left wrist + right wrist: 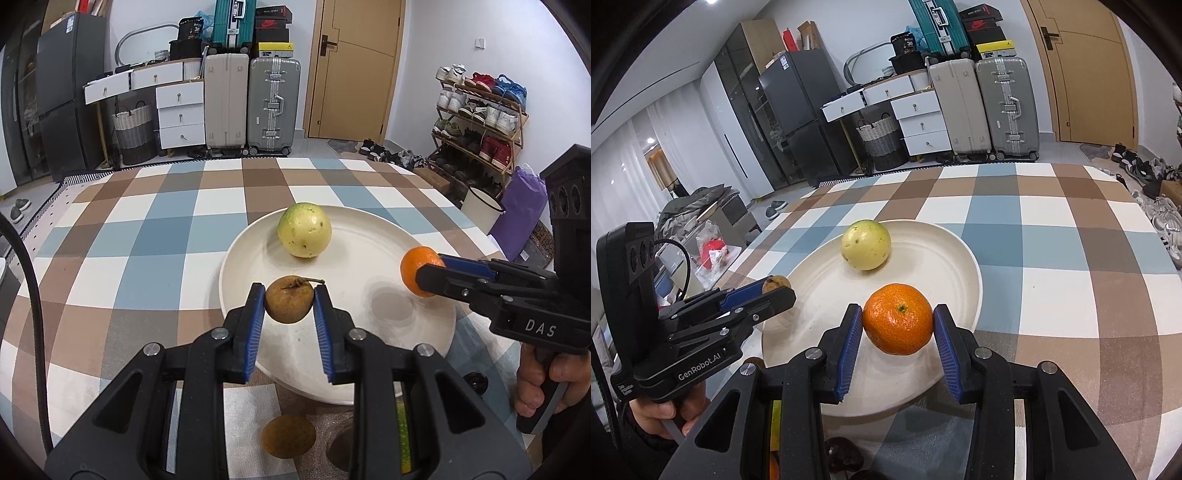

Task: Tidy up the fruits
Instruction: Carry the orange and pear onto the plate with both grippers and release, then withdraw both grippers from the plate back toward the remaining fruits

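Brown pear (289,302) clenched in my left tongs (289,308) above the white plate (436,325), orange tangerine (898,318) gripped in my right tongs (898,326) over it, yellow-green guava (305,230) resting at the plate's far side, checked table (129,236) beneath

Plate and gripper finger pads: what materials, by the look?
Plate: likely glazed ceramic, possibly melamine; cream, smooth, soft sheen, faint concentric rings. Left gripper finger pads: probably rubber or soft plastic; matte blue, ribbed faces, set on black textured plastic fingers.
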Demonstrator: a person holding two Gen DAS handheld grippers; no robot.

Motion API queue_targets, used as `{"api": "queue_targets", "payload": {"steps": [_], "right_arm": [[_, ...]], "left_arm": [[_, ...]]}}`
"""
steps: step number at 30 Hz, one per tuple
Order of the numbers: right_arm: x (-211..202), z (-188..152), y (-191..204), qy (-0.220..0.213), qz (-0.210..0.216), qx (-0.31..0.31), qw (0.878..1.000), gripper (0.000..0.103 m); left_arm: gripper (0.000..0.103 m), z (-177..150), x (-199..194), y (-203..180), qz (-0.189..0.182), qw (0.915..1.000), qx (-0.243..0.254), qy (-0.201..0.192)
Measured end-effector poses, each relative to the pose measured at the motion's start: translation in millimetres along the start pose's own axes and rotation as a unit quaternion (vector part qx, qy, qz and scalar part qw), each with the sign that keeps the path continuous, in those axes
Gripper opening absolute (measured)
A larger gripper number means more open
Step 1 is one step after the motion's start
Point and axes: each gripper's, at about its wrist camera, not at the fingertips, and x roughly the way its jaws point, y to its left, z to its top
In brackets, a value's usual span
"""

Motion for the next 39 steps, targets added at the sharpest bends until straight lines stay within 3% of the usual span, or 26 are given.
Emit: {"api": "queue_targets", "payload": {"steps": [5, 8, 12, 16, 19, 24, 29, 31, 39], "right_arm": [[0, 1, 0, -0.006, -0.005, 0.002, 1.000, 0.040], [-7, 1, 0, -0.022, -0.016, -0.004, 1.000, 0.046], [-11, -1, -2, -0.024, -0.025, -0.005, 0.999, 0.053], [-17, -2, -4, -0.031, -0.029, -0.002, 0.999, 0.077], [-23, -3, -2, -0.041, -0.029, -0.006, 0.999, 0.089], [-28, -5, -1, -0.049, -0.028, -0.011, 0.998, 0.099], [-29, -7, -2, -0.050, -0.027, -0.009, 0.998, 0.102], [-30, -8, -3, -0.050, -0.025, -0.006, 0.998, 0.102], [-43, -18, -7, -0.055, -0.037, 0.000, 0.998, 0.102]], "left_arm": [[0.024, 0, 1, 1, 0.003, 1.0000, 0.002, -0.002], [0.025, 1, 1, 1, 0.007, 1.0000, 0.002, -0.002], [0.049, 1, -2, 4, 0.015, 0.9998, -0.004, -0.011], [0.069, -1, -9, 6, 0.018, 0.9995, -0.009, -0.022], [0.079, -3, -12, 7, 0.014, 0.9996, -0.009, -0.024], [0.085, -6, -18, 12, 0.011, 0.9993, -0.017, -0.031], [0.093, -11, -24, 16, 0.013, 0.9989, -0.033, -0.032], [0.102, -13, -29, 17, 0.016, 0.9984, -0.037, -0.041], [0.102, -22, -47, 15, 0.014, 0.9979, -0.037, -0.051]]}}
